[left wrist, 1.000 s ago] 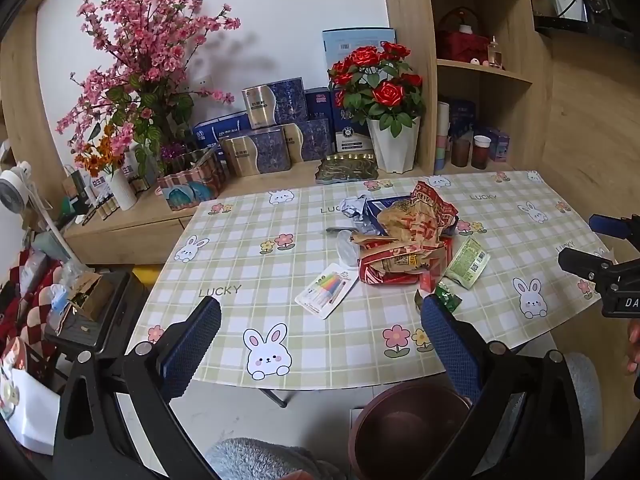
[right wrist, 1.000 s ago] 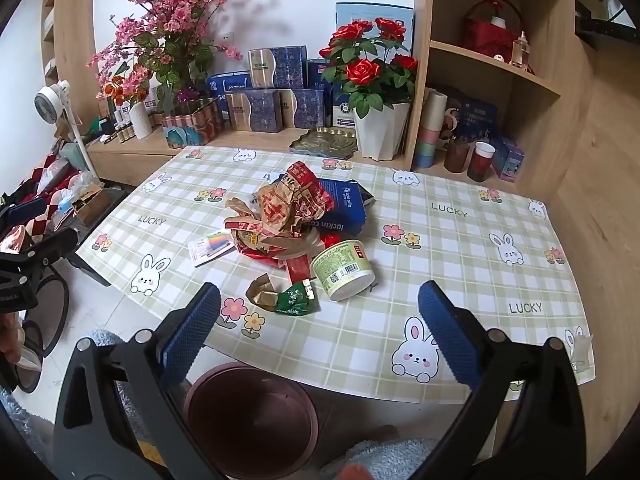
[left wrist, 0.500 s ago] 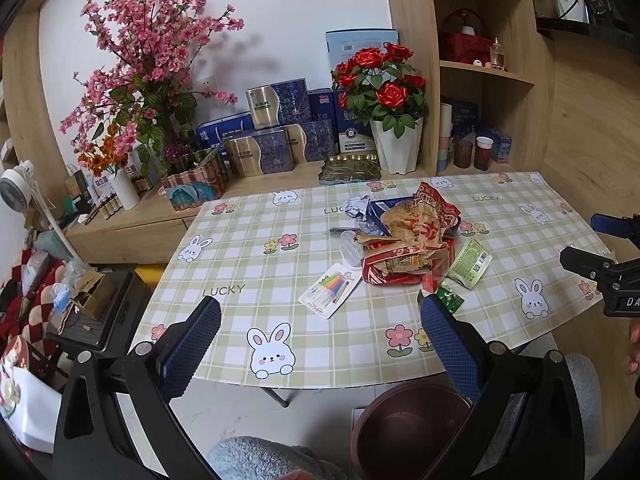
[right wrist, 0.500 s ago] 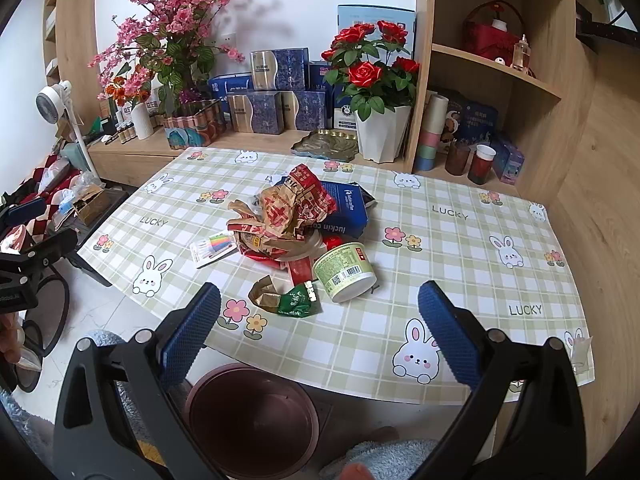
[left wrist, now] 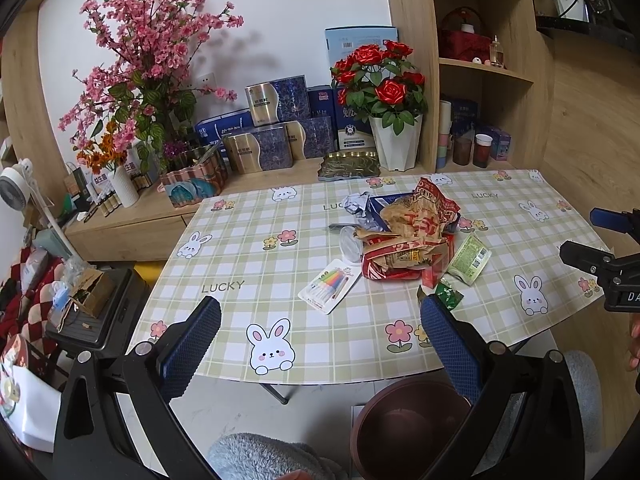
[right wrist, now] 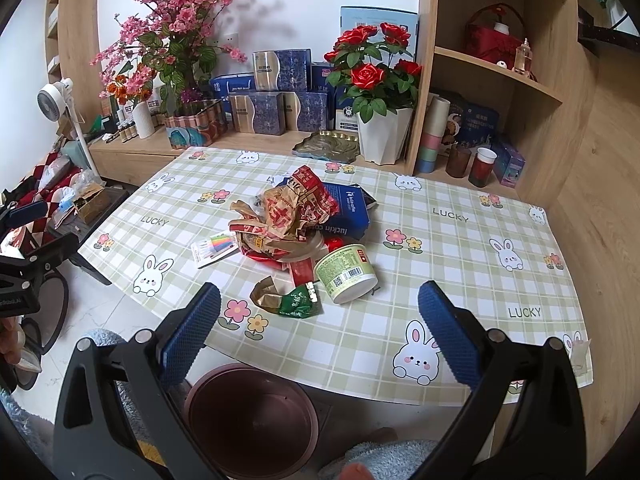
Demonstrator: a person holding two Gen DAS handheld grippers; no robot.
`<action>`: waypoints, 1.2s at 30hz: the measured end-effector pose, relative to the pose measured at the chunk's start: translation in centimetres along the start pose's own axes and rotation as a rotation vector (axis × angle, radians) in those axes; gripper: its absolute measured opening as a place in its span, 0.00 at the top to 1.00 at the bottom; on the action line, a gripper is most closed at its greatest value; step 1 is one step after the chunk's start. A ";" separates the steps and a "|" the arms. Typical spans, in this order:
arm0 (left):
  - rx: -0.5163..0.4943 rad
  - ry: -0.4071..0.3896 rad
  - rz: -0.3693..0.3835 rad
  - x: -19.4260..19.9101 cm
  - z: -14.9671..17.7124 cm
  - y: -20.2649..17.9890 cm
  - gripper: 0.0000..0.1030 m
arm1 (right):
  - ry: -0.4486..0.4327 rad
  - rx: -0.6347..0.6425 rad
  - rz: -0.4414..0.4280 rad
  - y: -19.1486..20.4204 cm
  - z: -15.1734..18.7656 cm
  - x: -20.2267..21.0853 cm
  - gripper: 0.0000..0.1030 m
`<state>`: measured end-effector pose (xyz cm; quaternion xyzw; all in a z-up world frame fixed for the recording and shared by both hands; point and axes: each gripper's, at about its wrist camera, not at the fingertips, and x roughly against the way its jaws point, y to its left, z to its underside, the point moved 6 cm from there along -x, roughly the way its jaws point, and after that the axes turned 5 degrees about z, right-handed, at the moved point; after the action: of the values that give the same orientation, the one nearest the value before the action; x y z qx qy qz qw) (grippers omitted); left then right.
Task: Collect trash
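While both tools hang short of the near edge of the desk [right wrist: 460, 264], the left tool [left wrist: 320, 340] and the right tool [right wrist: 320, 320] each have their blue pads spread wide apart, gripping nothing. Trash sits heaped mid-desk: a crumpled red-and-brown paper bag [right wrist: 288, 216] lies on a blue coffee box [right wrist: 348, 212], with a tipped green paper cup [right wrist: 346, 274] at its 5 o'clock and a green foil wrapper [right wrist: 298, 302] nearer the front edge. A flat pack of coloured pens [left wrist: 332, 286] lies at 8 o'clock of the heap. Open checked cloth rings the heap, widest towards 3 o'clock (the right view shows this best). On the floor below the front edge stands a brown waste bin [right wrist: 252, 416], showing nothing inside.
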<state>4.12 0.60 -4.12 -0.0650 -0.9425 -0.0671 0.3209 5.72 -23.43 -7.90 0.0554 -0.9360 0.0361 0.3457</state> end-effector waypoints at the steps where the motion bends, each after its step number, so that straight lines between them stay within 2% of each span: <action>1: 0.000 0.000 0.000 0.0 0.0 0.0 0.05 | 0.000 0.000 0.001 0.0 0.0 0.0 0.05; 36: -0.005 0.004 0.005 -0.2 0.6 -0.2 0.05 | 0.000 0.006 0.001 0.2 -0.1 0.1 0.05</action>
<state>3.84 0.45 -4.76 -0.0678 -0.9415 -0.0687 0.3228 5.70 -23.27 -7.77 0.0560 -0.9360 0.0392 0.3453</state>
